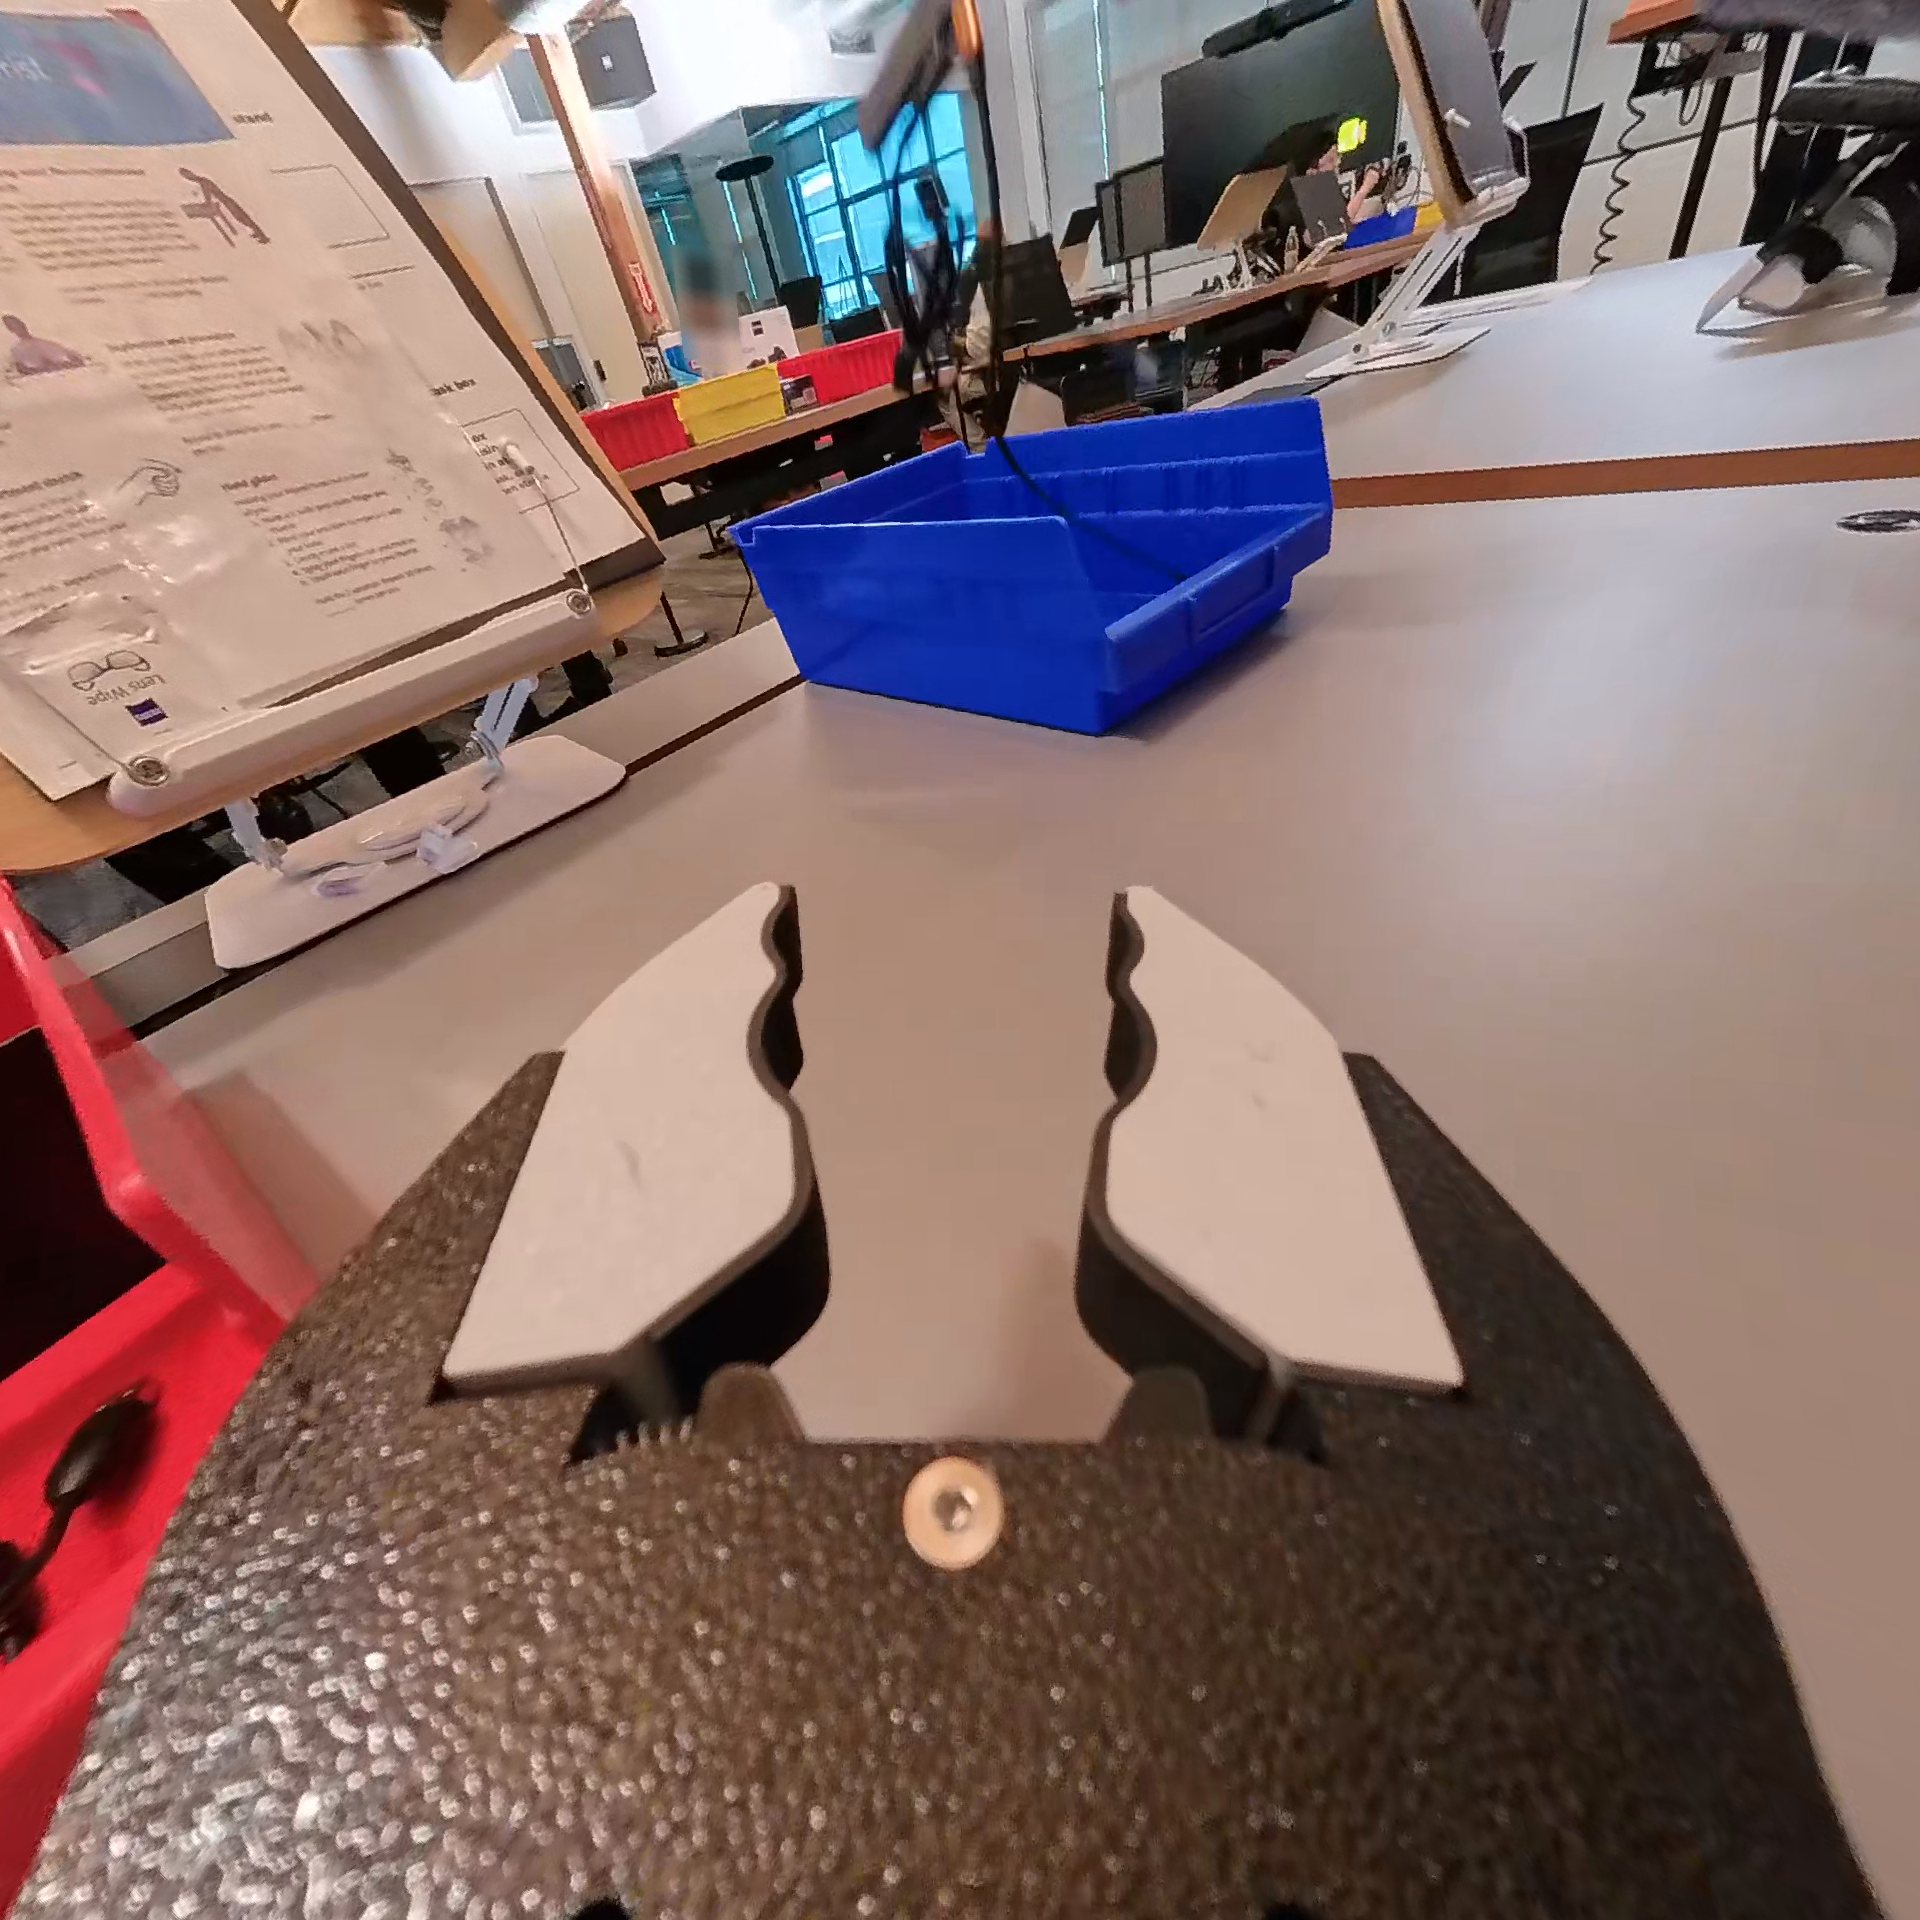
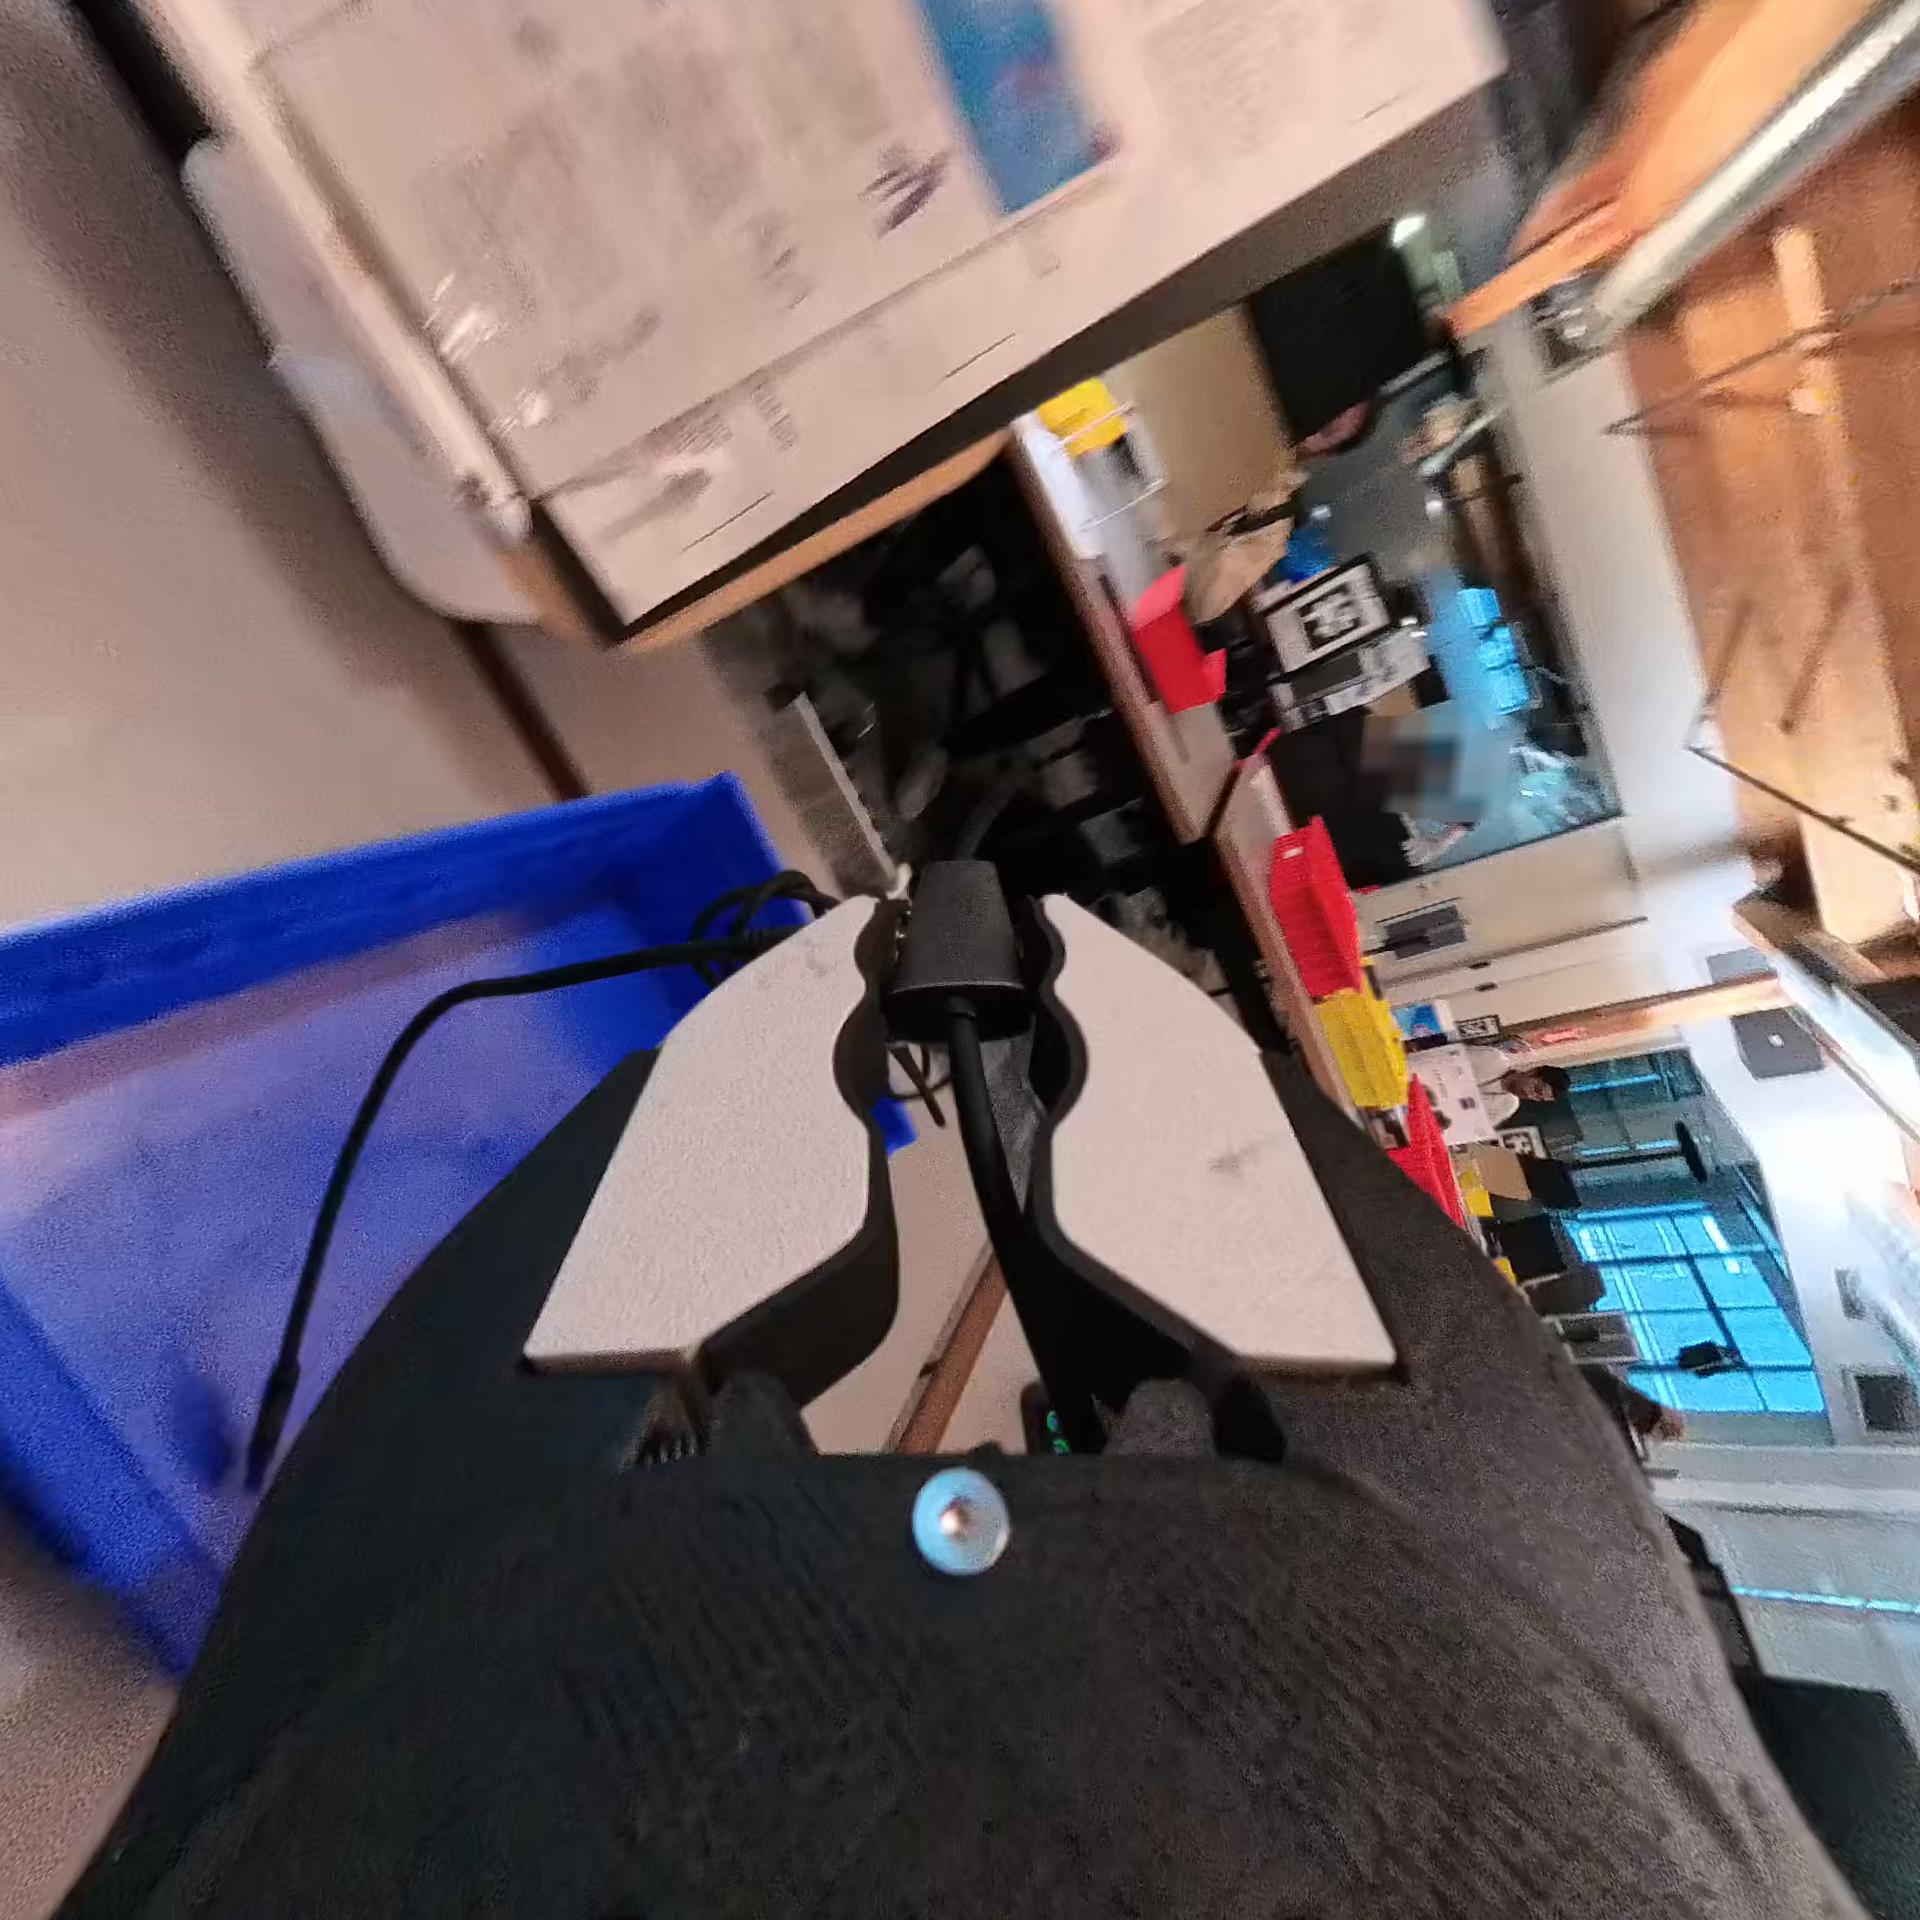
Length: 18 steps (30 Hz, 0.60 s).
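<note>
My left gripper (image 1: 954, 914) is open and empty, low over the grey table (image 1: 1455, 831). Ahead of it stands a blue plastic bin (image 1: 1039, 603) with a thin black cable (image 1: 1081, 530) hanging into it from above. My right gripper (image 2: 956, 925) is shut on a black cable plug (image 2: 954, 966), held above the blue bin (image 2: 260, 1039); this view is tilted and blurred. The plug's thick black cord (image 2: 987, 1153) runs back between the fingers. A thin black cable (image 2: 416, 1049) loops from the plug down over the bin. The right gripper shows blurred at the top of the left wrist view (image 1: 914, 62).
A white stand holding a printed sheet (image 1: 260, 416) stands at the left of the table; it also shows in the right wrist view (image 2: 727, 260). A red bin (image 1: 94, 1299) sits at the near left. A second stand (image 1: 1455, 187) is far right. Desks, monitors and coloured bins lie behind. One gripper's finger ends stand about 40 cm off the other's.
</note>
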{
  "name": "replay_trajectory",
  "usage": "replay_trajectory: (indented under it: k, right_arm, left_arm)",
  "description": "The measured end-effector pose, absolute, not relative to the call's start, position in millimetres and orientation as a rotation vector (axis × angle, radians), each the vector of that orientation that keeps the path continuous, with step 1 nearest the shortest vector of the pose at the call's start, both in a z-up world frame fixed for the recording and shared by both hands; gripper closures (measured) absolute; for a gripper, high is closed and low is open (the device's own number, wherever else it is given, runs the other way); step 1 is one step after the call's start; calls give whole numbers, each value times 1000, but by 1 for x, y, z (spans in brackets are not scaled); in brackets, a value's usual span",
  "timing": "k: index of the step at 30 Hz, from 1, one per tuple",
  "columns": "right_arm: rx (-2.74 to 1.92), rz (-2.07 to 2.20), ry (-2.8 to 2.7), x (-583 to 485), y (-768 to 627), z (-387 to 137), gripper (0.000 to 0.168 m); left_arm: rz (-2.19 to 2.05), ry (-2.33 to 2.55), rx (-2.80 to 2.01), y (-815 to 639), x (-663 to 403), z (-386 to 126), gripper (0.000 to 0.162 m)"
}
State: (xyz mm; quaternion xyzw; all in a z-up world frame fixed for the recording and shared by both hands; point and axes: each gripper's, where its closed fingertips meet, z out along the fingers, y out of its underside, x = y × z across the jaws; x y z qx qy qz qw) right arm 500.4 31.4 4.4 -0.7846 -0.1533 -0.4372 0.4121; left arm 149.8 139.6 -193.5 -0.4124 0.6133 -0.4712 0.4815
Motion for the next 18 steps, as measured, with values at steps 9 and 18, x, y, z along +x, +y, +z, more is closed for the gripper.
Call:
replay_trajectory:
  k: [9,18]
  right_arm:
    - [-2169,-757,-393,476,75,-81,144]
    - [-2029,-126,352,511,53,-108,144]
  left_arm:
    - [-1154,1477,-985,139,147,-191,110]
    - [-1077,1558,-938,129,150,-199,111]
